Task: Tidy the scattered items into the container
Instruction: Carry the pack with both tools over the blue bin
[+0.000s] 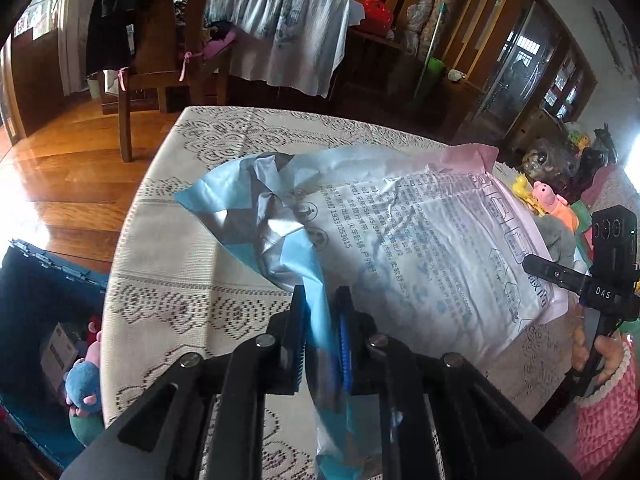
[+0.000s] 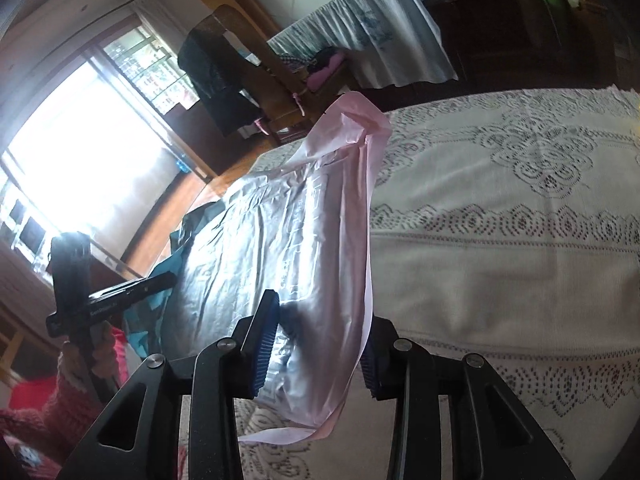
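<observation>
**Both grippers on the plastic package**

Left wrist view: the left gripper pinches the blue end of the plastic package, which lies across the lace tablecloth. A blue container with plush toys sits below the table edge.

Right wrist view: the right gripper has its fingers around the package's pink end, pressed against it.

You see a polished wooden floor glaring with sunlight; a wooden chair draped with dark clothing; a bright barred window; a lace tablecloth; dark wooden cabinets behind.
</observation>
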The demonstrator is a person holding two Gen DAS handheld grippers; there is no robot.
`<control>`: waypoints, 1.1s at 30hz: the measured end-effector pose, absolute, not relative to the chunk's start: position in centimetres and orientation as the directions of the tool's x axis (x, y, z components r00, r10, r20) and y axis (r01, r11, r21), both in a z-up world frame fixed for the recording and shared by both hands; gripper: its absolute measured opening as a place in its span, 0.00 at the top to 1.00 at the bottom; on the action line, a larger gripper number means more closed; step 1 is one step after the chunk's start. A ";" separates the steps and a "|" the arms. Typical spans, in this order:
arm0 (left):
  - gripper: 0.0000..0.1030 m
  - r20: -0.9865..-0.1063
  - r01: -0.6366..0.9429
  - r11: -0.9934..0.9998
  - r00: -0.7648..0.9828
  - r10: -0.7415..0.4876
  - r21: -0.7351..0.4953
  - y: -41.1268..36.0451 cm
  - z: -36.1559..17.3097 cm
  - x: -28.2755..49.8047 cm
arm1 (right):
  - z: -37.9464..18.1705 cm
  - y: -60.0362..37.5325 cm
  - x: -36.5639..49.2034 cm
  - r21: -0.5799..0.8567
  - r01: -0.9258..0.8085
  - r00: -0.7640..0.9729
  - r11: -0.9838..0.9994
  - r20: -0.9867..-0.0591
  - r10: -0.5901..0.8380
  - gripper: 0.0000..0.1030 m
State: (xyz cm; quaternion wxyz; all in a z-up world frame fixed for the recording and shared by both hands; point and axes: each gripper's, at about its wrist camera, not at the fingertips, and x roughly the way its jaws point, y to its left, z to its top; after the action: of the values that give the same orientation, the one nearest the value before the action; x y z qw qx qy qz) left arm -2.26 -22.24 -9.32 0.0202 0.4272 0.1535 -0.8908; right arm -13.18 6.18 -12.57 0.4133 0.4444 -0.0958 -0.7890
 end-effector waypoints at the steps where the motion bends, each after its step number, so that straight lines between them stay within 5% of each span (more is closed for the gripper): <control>1: 0.87 -0.767 0.186 -0.950 -0.636 0.080 -0.252 -23.1 -9.1 -1.5 | -12.2 5.2 -12.9 0.515 0.582 -0.254 -0.629 -0.619 -0.743 0.65; 21: 0.87 -0.763 0.575 -0.787 -0.606 -0.226 -0.223 -41.1 -7.6 17.2 | -12.0 -19.8 -5.0 0.505 0.793 0.081 -0.342 -0.644 -0.761 0.65; 33: 0.87 -0.827 0.742 -0.657 -0.449 -0.338 -0.135 -52.2 -12.3 22.5 | -14.6 -34.8 -0.3 0.501 0.834 0.224 -0.230 -0.689 -0.689 0.65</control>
State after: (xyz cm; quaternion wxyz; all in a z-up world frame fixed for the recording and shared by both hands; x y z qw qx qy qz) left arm 22.49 -52.20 -12.29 0.3316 0.4068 0.2486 -0.8141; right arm -0.32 -34.79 -14.64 0.6157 0.4825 0.0751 -0.6184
